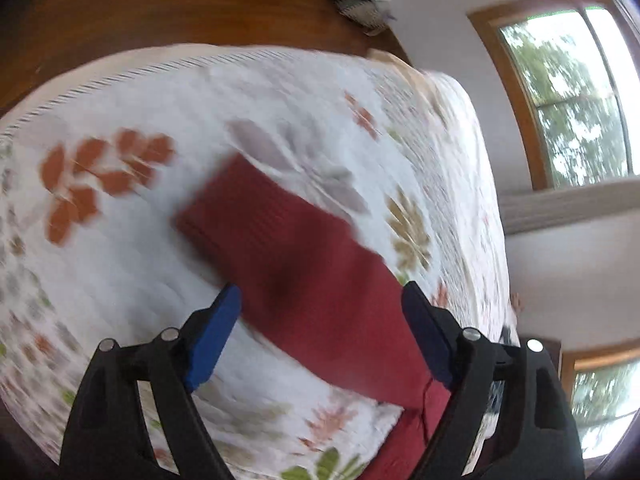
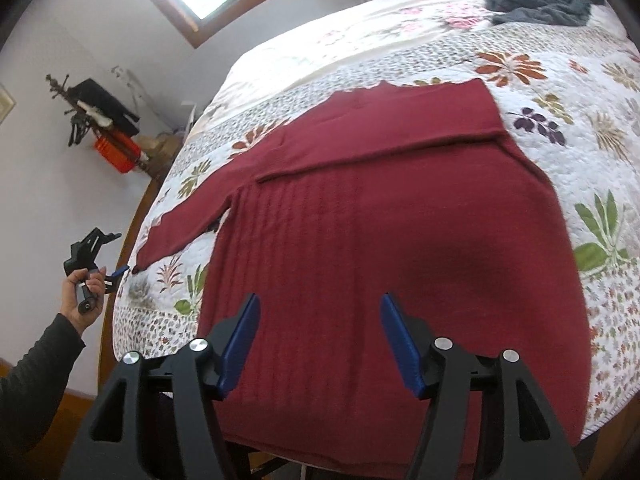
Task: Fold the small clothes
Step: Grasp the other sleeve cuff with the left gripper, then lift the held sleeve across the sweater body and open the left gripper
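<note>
With the red sweater (image 2: 360, 216) spread across the middle of the bed (image 2: 560, 92), one sleeve already folded over, the released left tool (image 1: 320, 320) should pinch the outstretched sleeve's cuff squarely, while the released right tool (image 2: 318, 336) steadies the hem.

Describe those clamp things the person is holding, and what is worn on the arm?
Each gripper, left and right, has a black plastic frame with triangular cut-outs, round silver bolt heads at the joints, and two flat blue finger pads. No cables show. The person's left arm wears a dark grey long sleeve.
</note>
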A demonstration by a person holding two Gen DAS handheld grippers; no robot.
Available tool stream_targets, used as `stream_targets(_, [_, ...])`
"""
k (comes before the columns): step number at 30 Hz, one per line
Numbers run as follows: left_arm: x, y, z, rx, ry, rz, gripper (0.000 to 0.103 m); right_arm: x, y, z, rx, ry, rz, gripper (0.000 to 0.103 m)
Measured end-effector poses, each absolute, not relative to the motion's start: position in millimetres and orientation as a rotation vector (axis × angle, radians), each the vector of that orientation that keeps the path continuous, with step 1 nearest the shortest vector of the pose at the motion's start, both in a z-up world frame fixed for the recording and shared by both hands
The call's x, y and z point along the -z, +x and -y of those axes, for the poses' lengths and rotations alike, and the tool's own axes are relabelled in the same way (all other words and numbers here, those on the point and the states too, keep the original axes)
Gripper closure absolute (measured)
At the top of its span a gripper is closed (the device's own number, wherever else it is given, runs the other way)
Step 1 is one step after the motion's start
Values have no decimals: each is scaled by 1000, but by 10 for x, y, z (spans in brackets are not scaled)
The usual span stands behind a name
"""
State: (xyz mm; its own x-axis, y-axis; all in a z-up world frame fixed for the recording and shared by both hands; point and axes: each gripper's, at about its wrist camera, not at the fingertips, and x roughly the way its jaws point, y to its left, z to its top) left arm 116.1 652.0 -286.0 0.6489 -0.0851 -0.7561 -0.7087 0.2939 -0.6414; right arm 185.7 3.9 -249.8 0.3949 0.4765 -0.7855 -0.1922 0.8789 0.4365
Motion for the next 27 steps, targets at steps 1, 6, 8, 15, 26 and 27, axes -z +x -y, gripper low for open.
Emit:
stream_targets(1, [2883,1126,-6580,-483,-1232,-790,23,2496,1850,-78,-433,291,-1089,40])
stream_targets(6, [3154,1084,-6792,-537,-1246,-847,26,2500,1886,-247,-439,266,-1103,40])
stream_targets(8, [3246,1056,-6852,-548,-1256,-846,26,2486,1883,-299,-439,257,-1103,40])
stream_targets(15, [3250,1122,-7004,-589,-1219,-872,89,2481,1877,-343,-427,240,-1115,40])
stream_targets(26, [1310,1481,-6348,-307,-978,-576,90,2248,1790,-286,-453,258,-1066,40])
stream_targets(27, [1137,1571,-6227,-275,-951,-563,90,2214,1773,-261,-453,268,-1057,40])
